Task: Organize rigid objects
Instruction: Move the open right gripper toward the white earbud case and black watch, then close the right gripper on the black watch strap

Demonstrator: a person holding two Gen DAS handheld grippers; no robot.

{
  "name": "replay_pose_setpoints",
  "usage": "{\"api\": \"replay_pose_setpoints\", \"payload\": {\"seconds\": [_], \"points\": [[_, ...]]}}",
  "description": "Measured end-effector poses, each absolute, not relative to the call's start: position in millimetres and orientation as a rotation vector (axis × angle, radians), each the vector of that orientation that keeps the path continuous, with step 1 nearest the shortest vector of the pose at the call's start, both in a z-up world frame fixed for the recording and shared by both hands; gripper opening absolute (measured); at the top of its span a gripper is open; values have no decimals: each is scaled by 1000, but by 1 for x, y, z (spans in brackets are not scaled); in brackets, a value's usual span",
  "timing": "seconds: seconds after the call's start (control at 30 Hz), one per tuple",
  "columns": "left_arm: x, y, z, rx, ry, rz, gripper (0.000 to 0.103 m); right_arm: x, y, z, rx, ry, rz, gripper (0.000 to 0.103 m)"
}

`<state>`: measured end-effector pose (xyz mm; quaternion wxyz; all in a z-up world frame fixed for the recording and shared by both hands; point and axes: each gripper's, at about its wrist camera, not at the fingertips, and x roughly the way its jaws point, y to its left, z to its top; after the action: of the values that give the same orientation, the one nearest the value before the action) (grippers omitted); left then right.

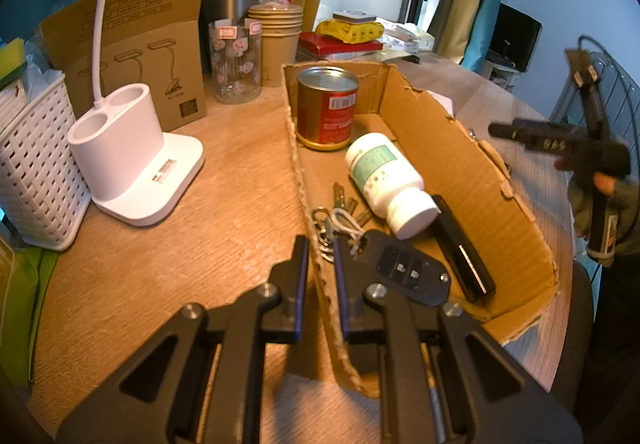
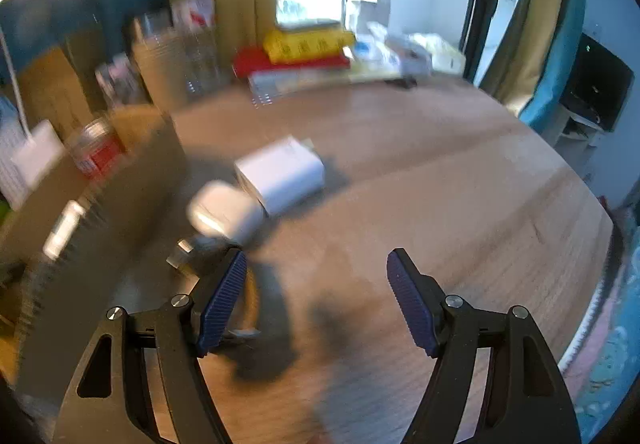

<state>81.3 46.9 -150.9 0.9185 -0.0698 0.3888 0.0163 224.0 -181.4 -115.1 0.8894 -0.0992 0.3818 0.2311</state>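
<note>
Your left gripper (image 1: 321,248) pinches the near wall of the cardboard box (image 1: 460,148), steadying it; hold it firm. Your right gripper (image 2: 316,284) gapes wide and empty over the table (image 2: 420,184). Square it on the white charger (image 2: 280,172) or the white case (image 2: 224,210) beside it, just outside the box. Can (image 1: 327,108) and pill bottle (image 1: 388,184) labels stay unreadable.

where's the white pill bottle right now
Left wrist view: the white pill bottle lies on its side inside the cardboard box, between the red can and the car key.
</note>
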Motion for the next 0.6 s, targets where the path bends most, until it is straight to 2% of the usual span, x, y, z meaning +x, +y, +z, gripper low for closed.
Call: {"api": "replay_pose_setpoints", "payload": {"seconds": [0.17, 0.23, 0.3, 0.4, 0.6], "points": [[81, 47, -151, -144, 800, 34, 14, 211, -158, -108, -184, 784, 570, 76], [81, 46, -151, -143, 799, 34, 14, 210, -148, -114, -215, 806, 569, 70], [81, 47, -151, -144, 799, 34, 14, 211, -140, -120, -228, 829, 562, 59], [81, 47, -151, -144, 799, 34, 14, 208, -128, -128, -256, 845, 576, 52], [81, 47, -151, -144, 799, 34, 14, 216, -120, -140, -279, 865, 555, 51]]}}
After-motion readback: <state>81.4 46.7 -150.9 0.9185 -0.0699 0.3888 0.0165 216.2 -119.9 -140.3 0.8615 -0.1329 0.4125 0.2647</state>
